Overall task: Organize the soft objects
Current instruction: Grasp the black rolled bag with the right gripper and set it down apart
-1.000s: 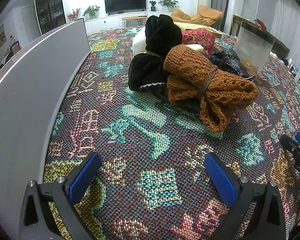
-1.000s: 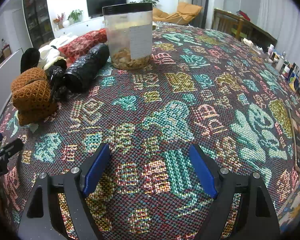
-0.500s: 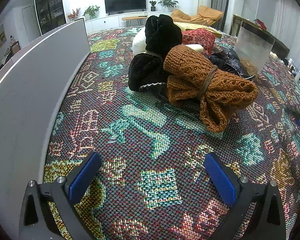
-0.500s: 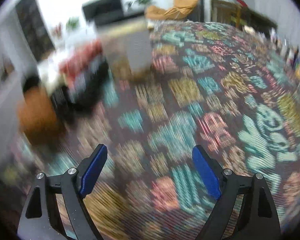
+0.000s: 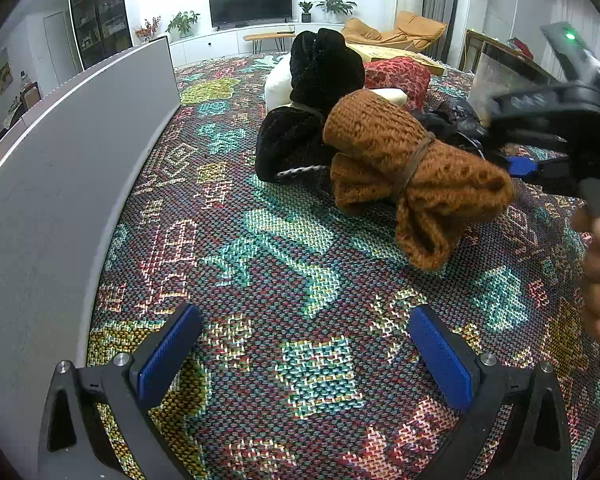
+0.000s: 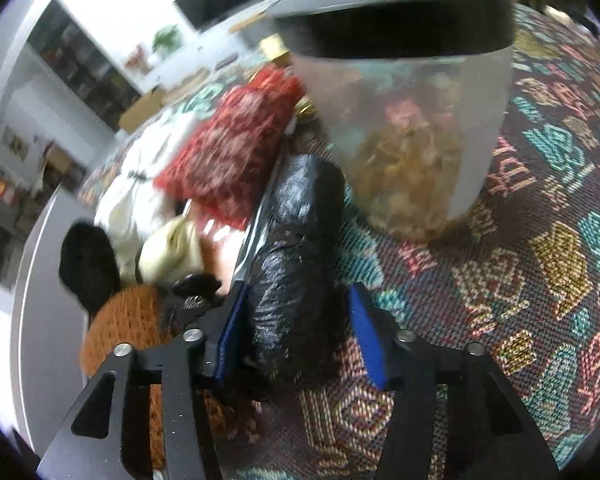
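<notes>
The black roll, wrapped in shiny crinkled plastic, is lying on the patterned bench just in front of a clear tub with a dark lid, its far end reaching toward a red cushion. It is looking light and squashy, and the slick wrap is likely to slide under a loose pinch, so the middle of the roll, taken across its width, seems the safest hold. The right tongs are closing around its near end; the left pad seems to be touching, the right one is standing just clear. A brown knitted bundle tied with cord is lying beside it, against black fleece. The left tongs are hanging spread apart over bare cloth, gripping nothing.
</notes>
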Available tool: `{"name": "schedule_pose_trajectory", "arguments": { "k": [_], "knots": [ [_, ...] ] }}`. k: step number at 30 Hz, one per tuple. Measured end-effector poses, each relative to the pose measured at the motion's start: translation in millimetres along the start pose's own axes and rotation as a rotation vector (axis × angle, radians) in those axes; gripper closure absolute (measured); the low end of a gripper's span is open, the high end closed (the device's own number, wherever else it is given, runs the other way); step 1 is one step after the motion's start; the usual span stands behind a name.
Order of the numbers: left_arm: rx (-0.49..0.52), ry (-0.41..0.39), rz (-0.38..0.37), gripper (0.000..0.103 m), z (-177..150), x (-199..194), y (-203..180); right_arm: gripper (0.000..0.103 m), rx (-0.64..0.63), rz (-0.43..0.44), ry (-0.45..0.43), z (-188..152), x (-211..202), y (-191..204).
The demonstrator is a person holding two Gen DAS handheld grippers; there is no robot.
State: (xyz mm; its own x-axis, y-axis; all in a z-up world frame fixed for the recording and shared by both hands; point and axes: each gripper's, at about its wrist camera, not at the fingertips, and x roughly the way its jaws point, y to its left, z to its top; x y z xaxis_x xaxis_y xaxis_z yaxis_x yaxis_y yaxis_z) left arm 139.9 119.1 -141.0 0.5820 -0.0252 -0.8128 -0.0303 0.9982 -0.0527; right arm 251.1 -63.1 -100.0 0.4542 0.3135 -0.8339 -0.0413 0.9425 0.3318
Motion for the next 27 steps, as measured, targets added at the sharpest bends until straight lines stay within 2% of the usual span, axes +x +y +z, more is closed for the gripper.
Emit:
{"name": "schedule_pose_trajectory", "arguments": {
  "k": [7, 11, 12, 15, 20, 22, 23, 24, 27],
  "knots": [
    [0.000, 0.000, 0.000, 0.000, 0, 1, 0, 0.065, -0.070, -0.009, 0.083, -53, -54, -38],
    [-0.001, 0.000, 0.001, 0.000, 0, 1, -1, 0.065, -0.118, -0.141, 0.018, -73, -87, -68],
    [-0.001, 0.000, 0.001, 0.000, 0, 1, 0, 0.065, -0.140, -0.202, -0.022, -68, -91, -74],
    [-0.001, 0.000, 0.000, 0.000, 0, 1, 0, 0.065, -0.167, -0.292, -0.097, -43, -85, -91],
    [-0.001, 0.000, 0.001, 0.000, 0, 1, -1, 0.064, -0.107, -0.264, -0.184, 14, -67, -119],
    [-0.001, 0.000, 0.001, 0.000, 0, 1, 0, 0.058, -0.082, -0.241, -0.163, 29, -59, -130],
    [-0.001, 0.000, 0.001, 0.000, 0, 1, -1, 0.047, -0.067, -0.243, -0.148, 33, -55, -133],
    [-0.001, -0.001, 0.001, 0.000, 0, 1, -1, 0.041, -0.052, -0.252, -0.143, 35, -55, -135],
    [-0.001, -0.001, 0.001, 0.000, 0, 1, -1, 0.030, -0.018, -0.243, -0.208, 24, -75, -140]
  ]
}}
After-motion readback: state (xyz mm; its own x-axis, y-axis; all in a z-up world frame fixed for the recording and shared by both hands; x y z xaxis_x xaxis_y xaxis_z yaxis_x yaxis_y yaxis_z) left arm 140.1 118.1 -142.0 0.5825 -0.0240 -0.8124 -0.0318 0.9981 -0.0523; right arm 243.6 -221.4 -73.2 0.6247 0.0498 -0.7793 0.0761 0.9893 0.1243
